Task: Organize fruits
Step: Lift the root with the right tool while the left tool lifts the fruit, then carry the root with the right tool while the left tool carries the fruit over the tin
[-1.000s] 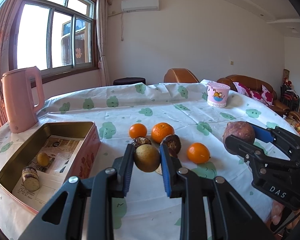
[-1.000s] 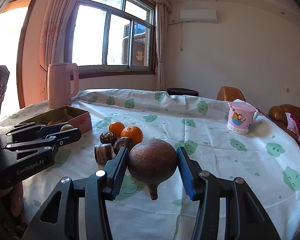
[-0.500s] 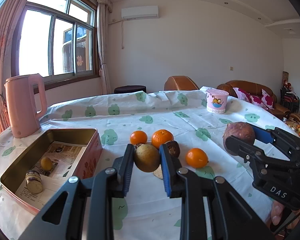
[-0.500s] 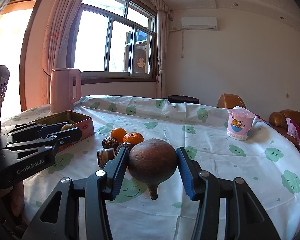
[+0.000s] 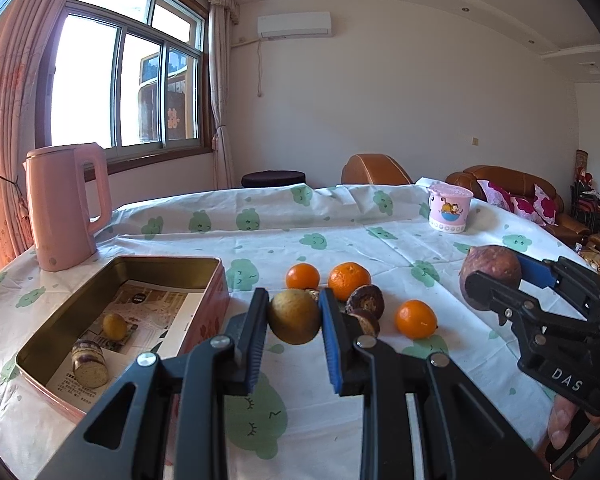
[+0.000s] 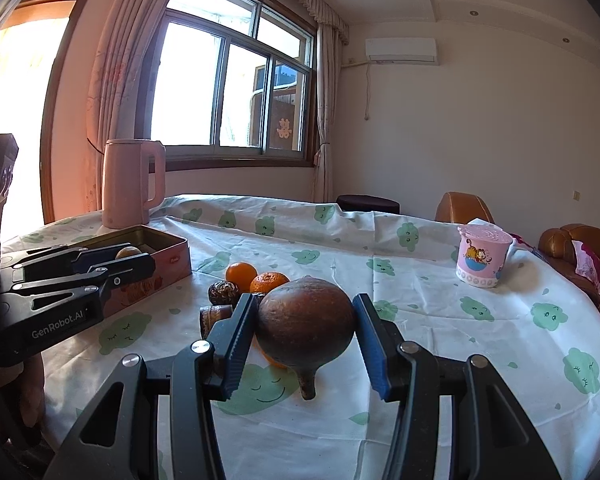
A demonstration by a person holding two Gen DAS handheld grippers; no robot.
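My left gripper [image 5: 294, 312] is shut on a round yellow-brown fruit [image 5: 294, 322] and holds it above the table, just right of the open pink tin [image 5: 204, 264]. The tin holds a small yellow fruit [image 5: 114, 326] and a brown cut piece [image 5: 89, 364]. My right gripper [image 6: 306, 320] is shut on a large brown round fruit [image 6: 305, 328] with a stem pointing down, lifted over the table. Three oranges [image 5: 349, 280] and some dark brown fruits [image 5: 366, 299] lie on the cloth between the grippers. The right gripper also shows in the left wrist view [image 5: 496, 276].
A pink kettle [image 5: 62, 212] stands behind the tin at the back left. A pink cartoon cup [image 5: 448, 213] stands at the far right of the table. The cloth-covered table [image 5: 260, 224] has sofas and chairs beyond its far edge.
Both grippers have risen a little with their fruits still held. The left gripper's view has shifted so the tin sits closer to it.
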